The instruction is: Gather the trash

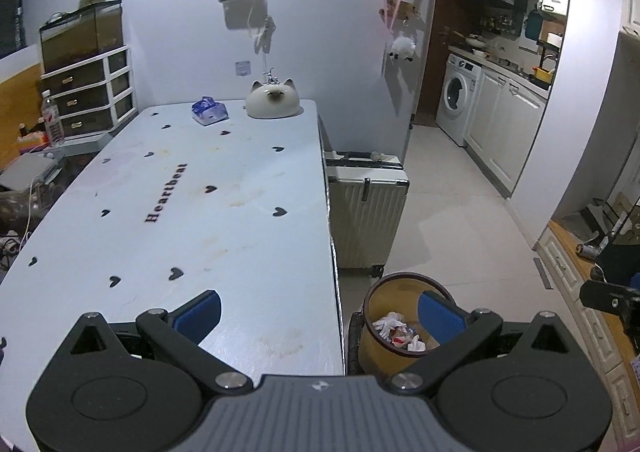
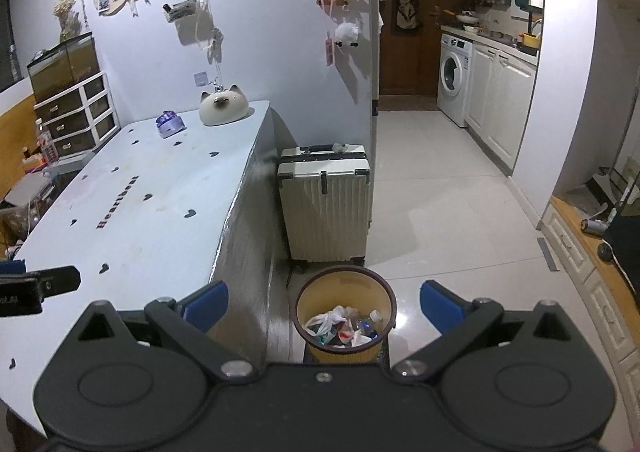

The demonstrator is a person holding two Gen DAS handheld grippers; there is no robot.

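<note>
Right wrist view: right gripper (image 2: 324, 306) spread wide, empty, above the trash bin (image 2: 345, 284); left gripper (image 1: 320, 316) likewise wide, empty, over the table (image 1: 224, 187) edge.

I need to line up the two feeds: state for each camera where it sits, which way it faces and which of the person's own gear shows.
Left wrist: sits on the left gripper, over the table's near end, facing along it toward the cat figurine; jaws open, the right gripper's edge at far right.
Right wrist: sits on the right gripper, above the trash bin beside the table, facing the suitcase and kitchen; jaws open.
Shared: table, figurine, suitcase, bin, washing machine.
</note>
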